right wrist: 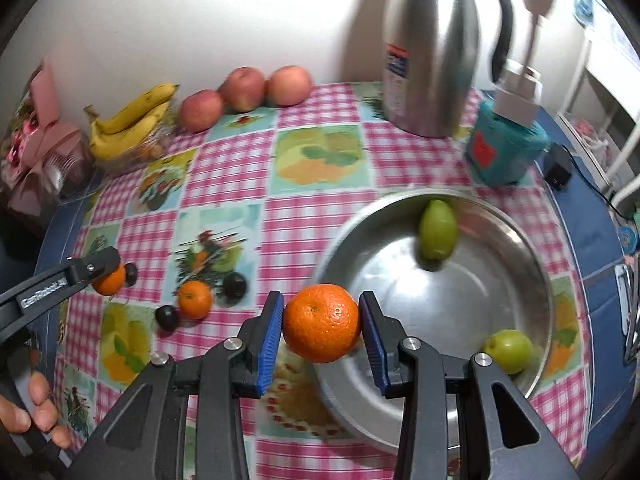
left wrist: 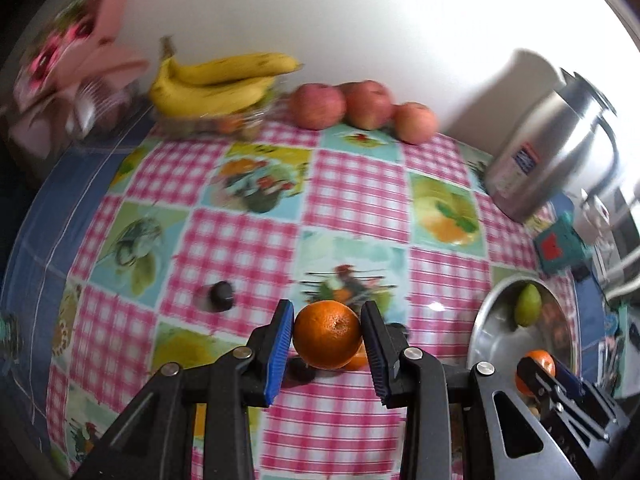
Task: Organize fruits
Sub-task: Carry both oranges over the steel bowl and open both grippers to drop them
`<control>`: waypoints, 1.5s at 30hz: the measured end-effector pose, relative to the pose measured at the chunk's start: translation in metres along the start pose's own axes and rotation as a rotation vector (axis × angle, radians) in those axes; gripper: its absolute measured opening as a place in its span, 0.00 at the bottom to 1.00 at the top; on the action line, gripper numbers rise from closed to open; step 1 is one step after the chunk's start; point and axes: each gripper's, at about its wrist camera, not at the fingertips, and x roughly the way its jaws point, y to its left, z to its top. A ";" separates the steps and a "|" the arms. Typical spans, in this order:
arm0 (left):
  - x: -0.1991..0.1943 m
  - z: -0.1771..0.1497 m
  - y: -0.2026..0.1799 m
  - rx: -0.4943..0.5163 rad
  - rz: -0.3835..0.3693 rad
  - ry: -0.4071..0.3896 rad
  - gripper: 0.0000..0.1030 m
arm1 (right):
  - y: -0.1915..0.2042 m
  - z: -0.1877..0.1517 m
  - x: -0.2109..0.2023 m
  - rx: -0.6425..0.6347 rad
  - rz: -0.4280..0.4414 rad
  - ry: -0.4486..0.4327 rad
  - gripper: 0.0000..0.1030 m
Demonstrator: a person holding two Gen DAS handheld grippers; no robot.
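Both my tongs, left tongs (left wrist: 327,346) and right tongs (right wrist: 321,327), squeeze round bumpy oranges between ridged blue pads above the shiny metal bowl (right wrist: 536,280).

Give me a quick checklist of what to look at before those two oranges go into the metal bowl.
1. Right tool holds its orange between both blue pads: ok.
2. Left tool holds its orange: ok.
3. Right orange hangs over the rim of the metal bowl: ok.
4. Left orange is over the bowl: not ok, it hangs above the tablecloth, beside the bowl.
5. Free space in the bowl: ok, only two green fruits, one at the far side and one at the near right.
6. Fruit left loose on the cloth: not ok, another orange and dark fruits lie there.
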 end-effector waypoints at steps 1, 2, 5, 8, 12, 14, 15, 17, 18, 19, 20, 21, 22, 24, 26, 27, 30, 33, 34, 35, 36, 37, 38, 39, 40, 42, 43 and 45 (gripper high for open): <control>0.000 -0.002 -0.010 0.023 -0.006 -0.003 0.36 | -0.008 0.000 0.000 0.016 -0.007 0.003 0.39; 0.000 -0.003 -0.019 0.041 -0.011 -0.003 0.36 | -0.013 0.001 0.000 0.024 -0.013 0.005 0.39; 0.004 -0.009 -0.048 0.112 -0.037 0.005 0.36 | -0.034 0.001 -0.002 0.063 -0.040 0.004 0.39; 0.008 -0.016 -0.078 0.178 -0.060 0.017 0.36 | -0.055 0.001 -0.005 0.106 -0.064 -0.002 0.39; 0.012 -0.021 -0.113 0.272 -0.075 0.020 0.36 | -0.084 0.001 -0.009 0.165 -0.096 -0.011 0.39; 0.012 -0.023 -0.127 0.305 -0.081 0.020 0.36 | -0.094 0.002 -0.011 0.187 -0.107 -0.020 0.39; 0.012 -0.024 -0.135 0.324 -0.085 0.018 0.36 | -0.099 0.002 -0.013 0.199 -0.110 -0.024 0.39; 0.013 -0.025 -0.147 0.355 -0.088 0.013 0.36 | -0.106 0.002 -0.014 0.211 -0.113 -0.031 0.39; 0.014 -0.025 -0.153 0.369 -0.088 0.011 0.36 | -0.110 0.003 -0.014 0.217 -0.116 -0.033 0.39; 0.015 -0.026 -0.159 0.381 -0.087 0.008 0.36 | -0.113 0.003 -0.013 0.220 -0.118 -0.033 0.39; 0.017 -0.026 -0.162 0.389 -0.088 0.006 0.36 | -0.114 0.003 -0.013 0.224 -0.120 -0.033 0.39; 0.018 -0.027 -0.166 0.398 -0.090 0.003 0.36 | -0.117 0.003 -0.011 0.229 -0.121 -0.030 0.39; 0.019 -0.027 -0.170 0.405 -0.091 0.001 0.36 | -0.118 0.003 -0.010 0.233 -0.120 -0.028 0.39; 0.025 -0.029 -0.176 0.420 -0.089 0.004 0.36 | -0.122 0.004 -0.008 0.237 -0.120 -0.026 0.39; 0.029 -0.032 -0.177 0.431 -0.087 0.007 0.36 | -0.124 0.004 -0.007 0.240 -0.121 -0.025 0.39; 0.033 -0.033 -0.179 0.439 -0.086 0.008 0.36 | -0.126 0.004 -0.005 0.242 -0.120 -0.022 0.39; 0.039 -0.039 -0.181 0.449 -0.093 0.009 0.36 | -0.130 0.004 0.003 0.249 -0.126 -0.006 0.39; 0.048 -0.045 -0.185 0.467 -0.099 0.029 0.36 | -0.132 0.003 0.009 0.249 -0.139 0.010 0.39; 0.050 -0.047 -0.186 0.475 -0.098 0.033 0.36 | -0.133 0.002 0.011 0.249 -0.141 0.016 0.39; 0.051 -0.048 -0.187 0.480 -0.093 0.034 0.36 | -0.134 0.001 0.012 0.251 -0.144 0.020 0.39; 0.053 -0.049 -0.187 0.484 -0.088 0.035 0.36 | -0.134 0.001 0.014 0.252 -0.146 0.026 0.39; 0.054 -0.050 -0.186 0.484 -0.087 0.038 0.36 | -0.135 0.000 0.014 0.251 -0.148 0.029 0.39; 0.055 -0.050 -0.185 0.481 -0.089 0.044 0.36 | -0.135 0.000 0.015 0.250 -0.150 0.031 0.39; 0.055 -0.050 -0.185 0.480 -0.089 0.046 0.36 | -0.135 0.000 0.015 0.249 -0.154 0.031 0.39; 0.056 -0.050 -0.185 0.481 -0.088 0.046 0.36 | -0.135 -0.001 0.015 0.248 -0.156 0.031 0.39; 0.057 -0.051 -0.184 0.484 -0.085 0.050 0.36 | -0.135 -0.001 0.015 0.245 -0.162 0.036 0.39; 0.057 -0.051 -0.184 0.485 -0.085 0.052 0.36 | -0.135 -0.001 0.015 0.244 -0.163 0.039 0.39; 0.058 -0.051 -0.184 0.485 -0.087 0.058 0.36 | -0.135 -0.001 0.017 0.244 -0.164 0.045 0.39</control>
